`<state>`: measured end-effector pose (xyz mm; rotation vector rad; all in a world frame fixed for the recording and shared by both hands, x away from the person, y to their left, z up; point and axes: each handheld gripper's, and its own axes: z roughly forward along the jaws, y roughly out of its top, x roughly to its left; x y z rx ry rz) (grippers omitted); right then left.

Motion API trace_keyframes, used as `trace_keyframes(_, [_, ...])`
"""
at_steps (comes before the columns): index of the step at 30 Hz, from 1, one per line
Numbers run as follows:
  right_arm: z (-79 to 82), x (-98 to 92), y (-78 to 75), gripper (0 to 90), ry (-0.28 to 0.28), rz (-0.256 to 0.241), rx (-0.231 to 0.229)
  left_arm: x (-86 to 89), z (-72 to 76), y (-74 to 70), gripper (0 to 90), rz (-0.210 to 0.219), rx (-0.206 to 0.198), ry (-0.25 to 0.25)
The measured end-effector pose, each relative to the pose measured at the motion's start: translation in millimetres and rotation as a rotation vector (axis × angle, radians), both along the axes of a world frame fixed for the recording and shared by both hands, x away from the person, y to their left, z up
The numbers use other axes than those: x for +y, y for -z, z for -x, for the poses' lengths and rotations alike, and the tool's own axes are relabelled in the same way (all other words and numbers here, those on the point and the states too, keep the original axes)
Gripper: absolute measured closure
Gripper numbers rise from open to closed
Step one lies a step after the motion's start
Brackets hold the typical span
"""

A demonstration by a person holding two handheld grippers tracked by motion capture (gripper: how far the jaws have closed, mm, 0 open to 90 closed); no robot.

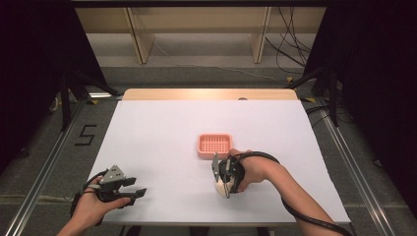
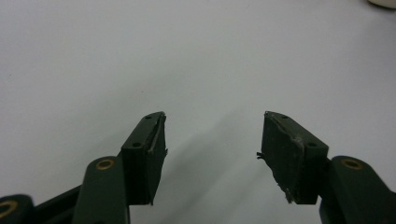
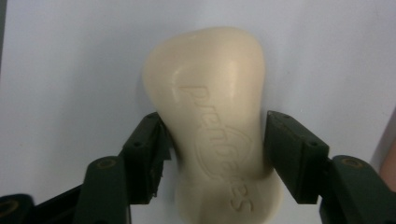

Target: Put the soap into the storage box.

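**Soap bar gripped at the waist, pink dish just beyond**

Soap bar lying on the white table, pinched by the right tool with 1 jaw on each long side at the narrow middle. Pink soap dish just beyond, slightly left. Left tool spread wide, holding nothing, resting near the table's near-left edge. Best done by squeezing evenly, lifting straight up, keeping the bar level, then lowering flat onto the dish ribs before releasing.

Soap bar bottom cropped
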<state>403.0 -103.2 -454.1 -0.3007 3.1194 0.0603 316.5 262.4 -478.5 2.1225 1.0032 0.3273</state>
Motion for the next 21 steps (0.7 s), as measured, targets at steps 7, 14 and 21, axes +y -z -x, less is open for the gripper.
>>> trace_keyframes(7, [-0.7,0.8,1.4,48.1,0.031,-0.029,0.029,-5.3,1.4,0.6,40.0,0.014,0.006,-0.001])
trace_keyframes(14, [-1.6,-1.9,1.8,49.6,0.092,-0.033,0.053,-4.5,0.4,0.1,40.1,-0.009,0.001,0.014])
trace_keyframes(21, [-1.0,-1.2,0.8,49.9,0.048,-0.02,0.025,-4.9,0.8,-0.1,40.2,0.003,-0.003,0.008])
